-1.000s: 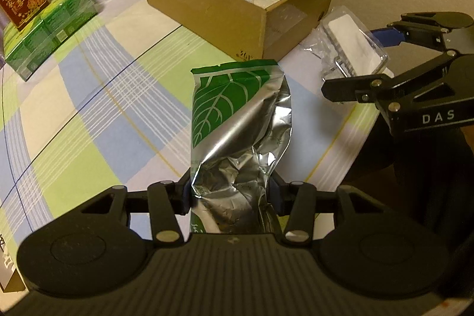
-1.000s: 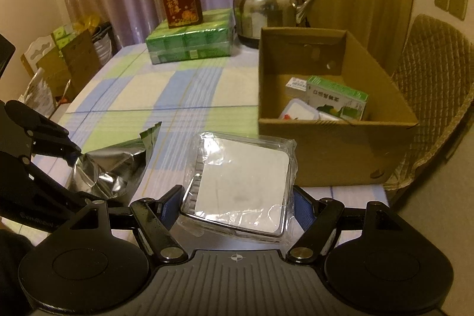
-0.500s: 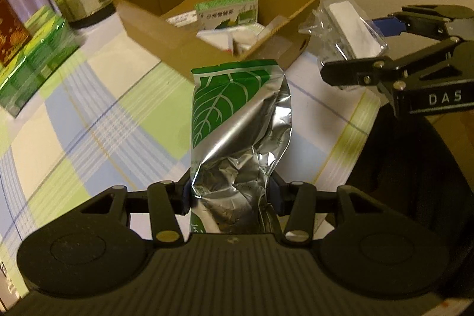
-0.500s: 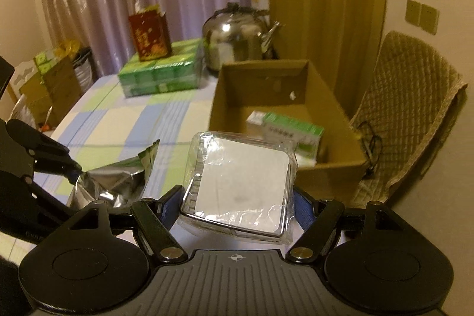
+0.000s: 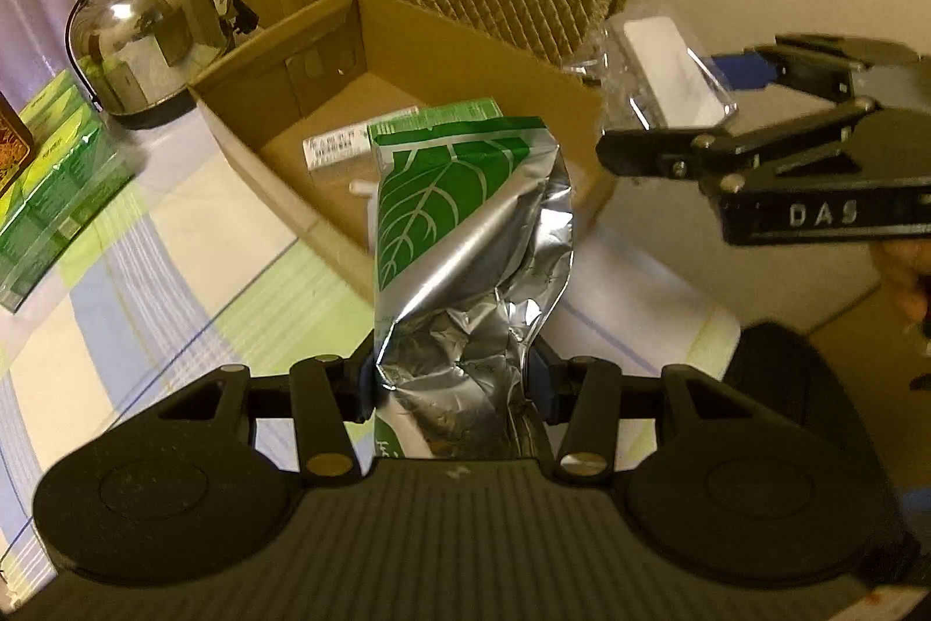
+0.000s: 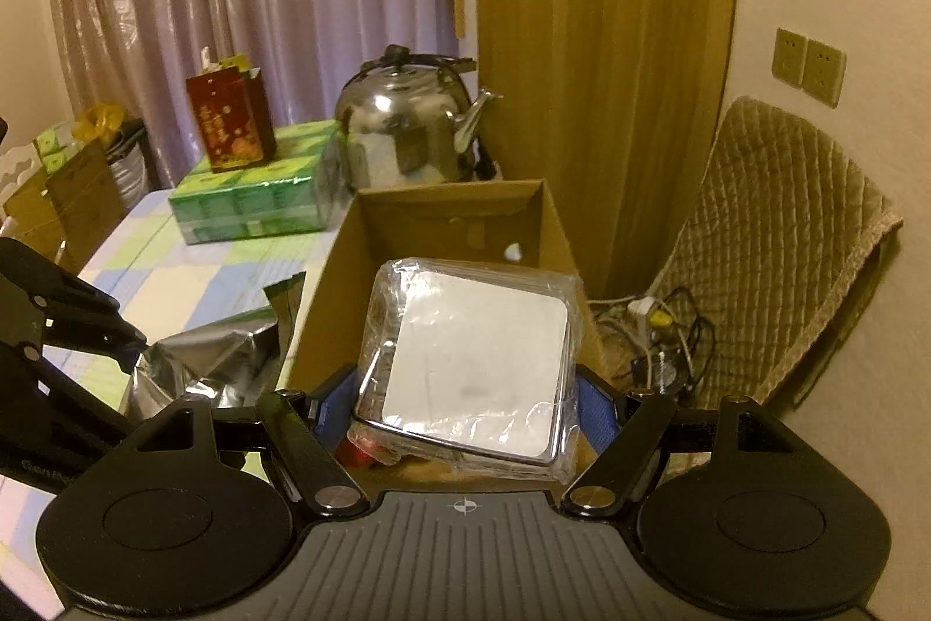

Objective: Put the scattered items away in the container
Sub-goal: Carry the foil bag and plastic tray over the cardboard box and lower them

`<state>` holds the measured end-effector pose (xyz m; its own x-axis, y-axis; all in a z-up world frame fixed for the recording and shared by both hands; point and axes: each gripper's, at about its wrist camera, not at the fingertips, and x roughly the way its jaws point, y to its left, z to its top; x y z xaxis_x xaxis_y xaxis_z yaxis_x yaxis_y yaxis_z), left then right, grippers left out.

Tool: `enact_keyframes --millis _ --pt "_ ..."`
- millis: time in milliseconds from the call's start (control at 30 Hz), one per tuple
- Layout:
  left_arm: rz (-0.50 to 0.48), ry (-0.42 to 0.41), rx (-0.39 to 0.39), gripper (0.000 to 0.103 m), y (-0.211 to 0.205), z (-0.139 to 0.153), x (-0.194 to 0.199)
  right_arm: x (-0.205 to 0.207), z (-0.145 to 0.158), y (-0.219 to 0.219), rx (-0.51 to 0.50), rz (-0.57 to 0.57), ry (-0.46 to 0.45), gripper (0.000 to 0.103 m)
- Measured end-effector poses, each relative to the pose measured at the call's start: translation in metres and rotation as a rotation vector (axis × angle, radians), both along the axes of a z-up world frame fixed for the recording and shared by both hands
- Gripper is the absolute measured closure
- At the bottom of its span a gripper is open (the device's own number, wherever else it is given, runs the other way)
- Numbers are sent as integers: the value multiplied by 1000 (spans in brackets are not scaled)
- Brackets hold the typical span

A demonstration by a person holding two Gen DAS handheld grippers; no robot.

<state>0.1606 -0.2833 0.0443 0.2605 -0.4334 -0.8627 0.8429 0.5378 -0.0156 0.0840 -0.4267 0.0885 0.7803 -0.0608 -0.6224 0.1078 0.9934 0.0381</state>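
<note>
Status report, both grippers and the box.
Left gripper shut on foil pouch. Right gripper shut on wrapped white pack. Both at box, nothing blocking.

- The foil pouch [image 5: 465, 272] between the left gripper's [image 5: 451, 382] fingers is crinkled, shiny silver film with a glossy green leaf print.
- The clear-wrapped white pack [image 6: 471, 365] in the right gripper [image 6: 465, 408] has glossy, wrinkled plastic over a smooth matt white face.
- The cardboard box [image 5: 407, 39] ahead is matt brown.
- Beyond it, the kettle [image 6: 407, 126] is polished, mirror-like metal.
- The tablecloth [image 5: 145, 272] looks smooth, faintly sheened.
- The chair cover [image 6: 780, 237] is quilted cloth.
</note>
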Motion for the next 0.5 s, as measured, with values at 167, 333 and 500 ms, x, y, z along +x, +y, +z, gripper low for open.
enact_keyframes --millis 167,333,500 --pt "53 30 -29 59 -26 5 22 19 -4 -23 -2 7 6 30" --pt "127 89 -83 59 -45 7 47 33 -11 -42 -2 -3 19 30" --pt "225 153 -142 59 -57 3 76 41 -21 -55 11 -11 33 30"
